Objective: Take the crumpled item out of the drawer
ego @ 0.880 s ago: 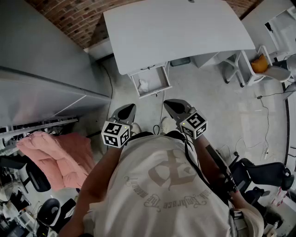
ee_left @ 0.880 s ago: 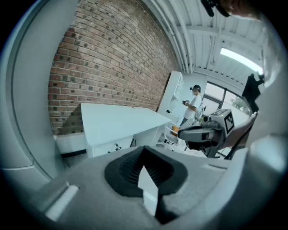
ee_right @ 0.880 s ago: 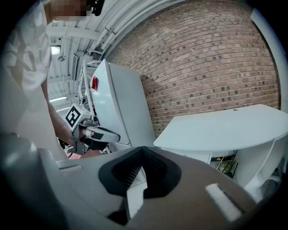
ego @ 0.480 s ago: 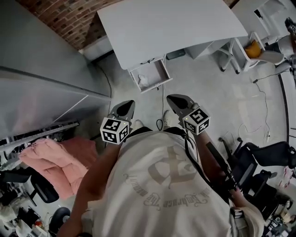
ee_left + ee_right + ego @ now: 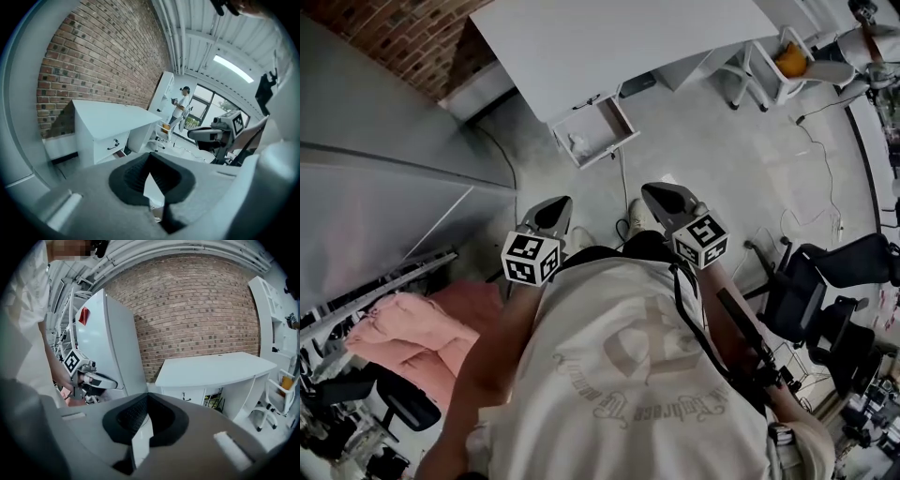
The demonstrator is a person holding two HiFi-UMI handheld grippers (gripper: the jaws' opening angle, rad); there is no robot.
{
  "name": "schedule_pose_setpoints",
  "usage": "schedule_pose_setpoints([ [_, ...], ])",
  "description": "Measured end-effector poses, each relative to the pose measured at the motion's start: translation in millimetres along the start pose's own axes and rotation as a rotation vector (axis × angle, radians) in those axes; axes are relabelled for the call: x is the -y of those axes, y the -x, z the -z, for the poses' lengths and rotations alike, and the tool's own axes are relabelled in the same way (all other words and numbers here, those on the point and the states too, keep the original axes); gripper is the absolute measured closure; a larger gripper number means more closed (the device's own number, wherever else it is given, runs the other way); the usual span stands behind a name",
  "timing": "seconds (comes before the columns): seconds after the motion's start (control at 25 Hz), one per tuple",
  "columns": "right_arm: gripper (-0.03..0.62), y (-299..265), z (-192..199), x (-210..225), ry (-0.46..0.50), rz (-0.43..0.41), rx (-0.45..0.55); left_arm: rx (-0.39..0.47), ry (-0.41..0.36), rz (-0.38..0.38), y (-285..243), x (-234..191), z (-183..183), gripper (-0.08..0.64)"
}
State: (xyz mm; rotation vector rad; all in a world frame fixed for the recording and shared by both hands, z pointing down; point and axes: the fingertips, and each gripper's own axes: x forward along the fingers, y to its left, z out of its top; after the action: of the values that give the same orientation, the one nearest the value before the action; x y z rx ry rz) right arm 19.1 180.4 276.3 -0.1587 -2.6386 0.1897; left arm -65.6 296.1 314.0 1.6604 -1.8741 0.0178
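In the head view a white desk [image 5: 619, 42] stands at the top, with an open drawer [image 5: 614, 122] below its front edge. A small white crumpled item [image 5: 577, 143] lies inside the drawer. My left gripper [image 5: 551, 208] and right gripper [image 5: 662, 195] are held side by side near my chest, well short of the drawer, over the floor. Both are shut with nothing between the jaws. The left gripper view shows its jaws [image 5: 150, 157] shut, with the desk [image 5: 108, 122] ahead. In the right gripper view the jaws [image 5: 147, 397] are shut too.
A tall grey cabinet [image 5: 384, 206] stands on the left, with pink garments [image 5: 403, 328] below it. Black office chairs [image 5: 825, 300] are on the right. A white chair holding something orange [image 5: 787, 61] stands beside the desk. Cables [image 5: 825, 159] trail over the floor.
The desk and open drawer have slid up and to the left in the head view. Both grippers stay shut in about the same place before my chest.
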Motion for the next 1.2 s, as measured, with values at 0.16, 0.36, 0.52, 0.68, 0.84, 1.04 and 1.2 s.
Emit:
schedule_pose_setpoints([
  [0.16, 0.584, 9.8, 5.8, -3.9, -0.018, 0.031, -0.009, -0.016, -0.007, 0.030, -3.5, 1.9, 5.0, 0.557],
  [0.36, 0.584, 12.5, 13.7, 1.5, -0.049, 0.051, -0.013, -0.021, -0.016, 0.049, -13.9, 6.5, 1.9, 0.557],
  [0.52, 0.584, 5.5, 14.0, 3.6, -0.057, 0.034, 0.004, -0.050, -0.022, 0.046, -23.2, 4.6, 6.1, 0.557],
  [0.68, 0.584, -1.1, 20.2, 12.5, -0.081, 0.022, 0.012, -0.082, -0.024, 0.039, -33.4, 5.9, 5.9, 0.557],
  [0.84, 0.584, -10.7, 22.0, 24.2, -0.102, 0.012, 0.020, -0.119, -0.038, 0.034, -45.9, 3.2, 4.6, 0.557],
  [1.04, 0.584, -8.4, 29.9, 48.0, -0.136, 0.009, 0.024, -0.154, -0.046, 0.021, -67.8, 7.6, 0.7, 0.557],
  [1.2, 0.584, -2.4, 36.4, 76.6, -0.158, 0.015, 0.023, -0.182, -0.047, 0.015, -90.4, 12.1, -3.9, 0.557],
])
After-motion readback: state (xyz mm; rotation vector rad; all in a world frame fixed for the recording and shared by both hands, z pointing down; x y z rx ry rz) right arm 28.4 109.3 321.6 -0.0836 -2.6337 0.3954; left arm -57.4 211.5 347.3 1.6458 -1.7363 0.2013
